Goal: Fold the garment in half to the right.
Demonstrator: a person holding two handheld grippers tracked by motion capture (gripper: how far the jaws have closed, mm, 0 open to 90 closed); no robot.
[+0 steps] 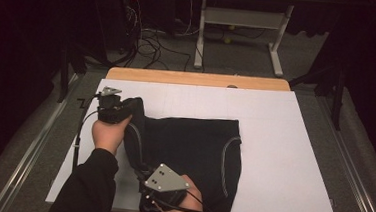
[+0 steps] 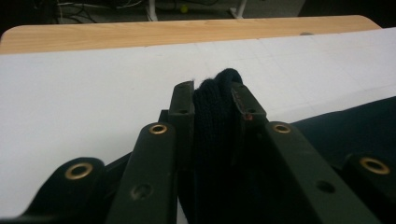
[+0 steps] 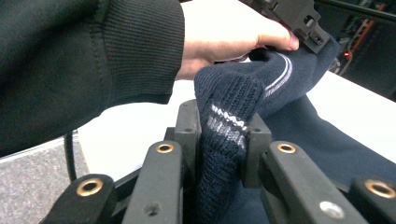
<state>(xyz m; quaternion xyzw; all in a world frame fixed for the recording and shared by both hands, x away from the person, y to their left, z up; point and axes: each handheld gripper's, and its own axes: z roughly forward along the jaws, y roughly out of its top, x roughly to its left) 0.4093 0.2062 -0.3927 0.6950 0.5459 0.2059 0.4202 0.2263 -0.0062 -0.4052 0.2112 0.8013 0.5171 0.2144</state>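
A dark knitted garment (image 1: 193, 146) with pale stripes lies on a white board (image 1: 283, 143), towards its near left corner. The left gripper (image 1: 125, 110) pinches a raised fold of the garment's far left edge between its jaws. The right gripper (image 1: 146, 176), at the board's near edge, is clamped on the same edge nearer the person.

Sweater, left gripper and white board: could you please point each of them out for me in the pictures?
sweater (image 1: 193, 141): high view, on its flat dark middle.
left gripper (image 2: 212, 100): left gripper view, midway between its fingertips, clamped on knit.
white board (image 1: 282, 157): high view, on its bare right part.
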